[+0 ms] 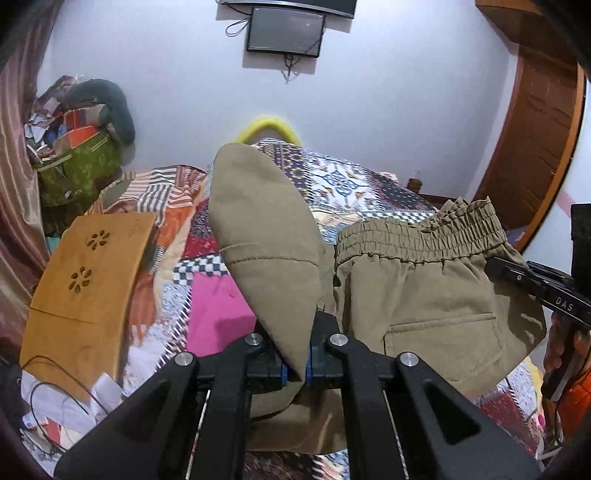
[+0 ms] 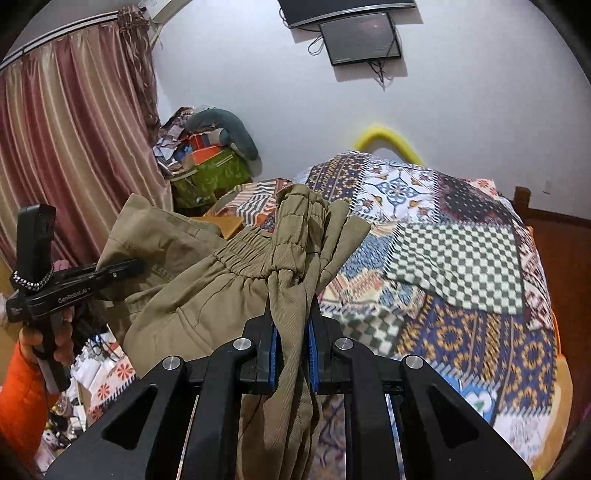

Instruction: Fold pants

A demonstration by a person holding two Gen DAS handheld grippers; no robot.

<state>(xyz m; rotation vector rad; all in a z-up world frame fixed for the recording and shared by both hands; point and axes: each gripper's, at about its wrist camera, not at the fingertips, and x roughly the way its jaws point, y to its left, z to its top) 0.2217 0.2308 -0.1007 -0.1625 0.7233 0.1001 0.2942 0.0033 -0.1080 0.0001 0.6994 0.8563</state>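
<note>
Left gripper (image 1: 301, 363): closed on a fold of the khaki pants (image 1: 424, 291); the cloth passes between its blue pads and rises as a stiff flap in front of the camera.
Right gripper (image 2: 291, 350): closed on a bunched part of the pants near the elastic waistband (image 2: 243, 254); the fabric hangs through the jaws.
Place of the pants: lifted in the air between the two grippers, above the patchwork bedspread (image 2: 461, 258); a back pocket faces the left camera.
Step in hand: it seems the garment is raised to spread it before it is laid on the bed.
How to do it well: keep both grips firm and hold both hands at the same height, so the waistband hangs straight; pull the hands gently apart until the cloth between them is flat, not tight; then lower it on a free part of the bedspread, away from the wooden board (image 1: 85, 291) at the left.
Count, pants: one.
Count, grippers: two, each in one hand.
Count, wooden boards: one.
Count, screens on the wall (image 1: 284, 33): one in full view, with the edge of a second dark panel above it.
</note>
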